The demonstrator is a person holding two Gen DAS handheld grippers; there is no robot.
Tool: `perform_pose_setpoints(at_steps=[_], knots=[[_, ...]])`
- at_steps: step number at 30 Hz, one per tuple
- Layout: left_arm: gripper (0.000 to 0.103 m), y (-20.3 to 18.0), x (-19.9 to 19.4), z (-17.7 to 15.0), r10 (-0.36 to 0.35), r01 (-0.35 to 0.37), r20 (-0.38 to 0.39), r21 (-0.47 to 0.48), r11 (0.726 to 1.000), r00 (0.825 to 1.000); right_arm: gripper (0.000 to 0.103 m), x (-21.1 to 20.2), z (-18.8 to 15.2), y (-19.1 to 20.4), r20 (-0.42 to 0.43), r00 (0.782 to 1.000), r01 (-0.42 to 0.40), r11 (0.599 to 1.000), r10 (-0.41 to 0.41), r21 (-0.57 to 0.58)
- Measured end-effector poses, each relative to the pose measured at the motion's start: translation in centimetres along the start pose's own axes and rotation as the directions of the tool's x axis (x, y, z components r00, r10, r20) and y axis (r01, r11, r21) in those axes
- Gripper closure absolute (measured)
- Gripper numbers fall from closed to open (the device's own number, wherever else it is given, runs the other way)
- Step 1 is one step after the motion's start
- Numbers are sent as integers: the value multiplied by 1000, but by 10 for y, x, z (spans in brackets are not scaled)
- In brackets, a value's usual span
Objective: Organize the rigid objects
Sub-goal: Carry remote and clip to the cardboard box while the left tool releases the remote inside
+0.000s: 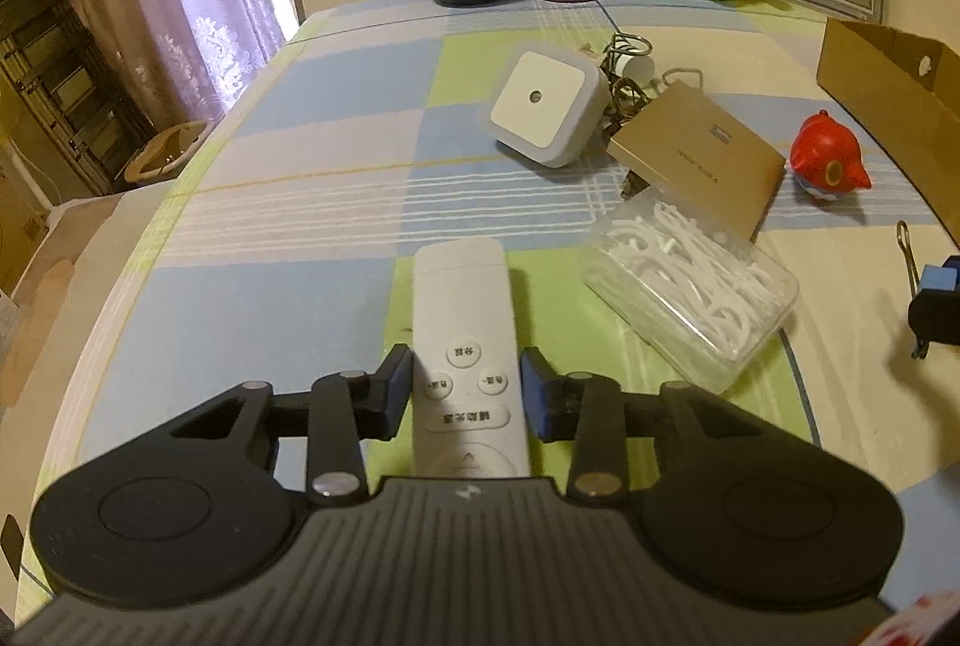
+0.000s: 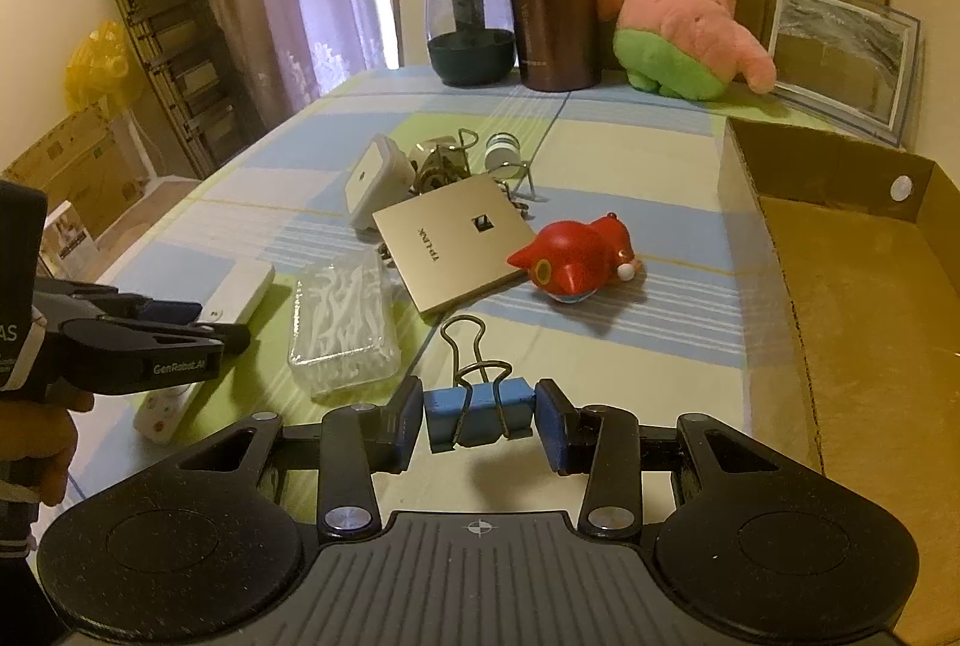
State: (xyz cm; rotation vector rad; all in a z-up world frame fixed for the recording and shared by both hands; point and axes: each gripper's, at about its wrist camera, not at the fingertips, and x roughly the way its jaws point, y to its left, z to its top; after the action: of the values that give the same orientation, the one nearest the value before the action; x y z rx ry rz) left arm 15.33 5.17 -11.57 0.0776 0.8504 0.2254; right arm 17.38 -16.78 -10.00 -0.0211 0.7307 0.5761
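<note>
Left fingers (image 1: 467, 392) close narrowly around a white remote (image 1: 465, 340) lying on the checked surface (image 1: 300, 202), pads at its sides, while the right fingers (image 2: 480, 421) clamp a blue binder clip (image 2: 479, 413) beside the cardboard box (image 2: 840, 286).

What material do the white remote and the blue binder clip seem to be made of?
White remote: likely matte plastic, with a smooth, dull, moulded shell and rubbery-looking buttons. Blue binder clip: apparently painted metal, given its thin folded body and bare wire handles.
</note>
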Motion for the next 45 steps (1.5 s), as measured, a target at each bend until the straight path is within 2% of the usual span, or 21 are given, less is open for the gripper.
perform_pose_setpoints(at_steps=[12,17,24,29,35,45], knots=[[70,-3,-26,6,-45,45,48,-4,999,998,66,-20,7,1,67,997,48,999,-49,11],[70,-11,-50,10,-77,78,65,-3,997,995,66,-42,4,4,98,991,90,996,-92,27],[70,-34,-90,6,-154,155,77,-7,988,985,66,-86,-9,2,119,976,166,979,-180,118],[70,-59,-121,1,-225,225,86,6,974,970,66,-125,-20,-3,122,962,224,961,-245,164],[70,-98,-154,-2,-316,313,89,47,949,945,66,-168,-32,-16,125,937,298,931,-328,211],[70,-157,-183,2,-435,427,70,109,898,898,66,-224,-50,-51,118,891,386,869,-438,309]])
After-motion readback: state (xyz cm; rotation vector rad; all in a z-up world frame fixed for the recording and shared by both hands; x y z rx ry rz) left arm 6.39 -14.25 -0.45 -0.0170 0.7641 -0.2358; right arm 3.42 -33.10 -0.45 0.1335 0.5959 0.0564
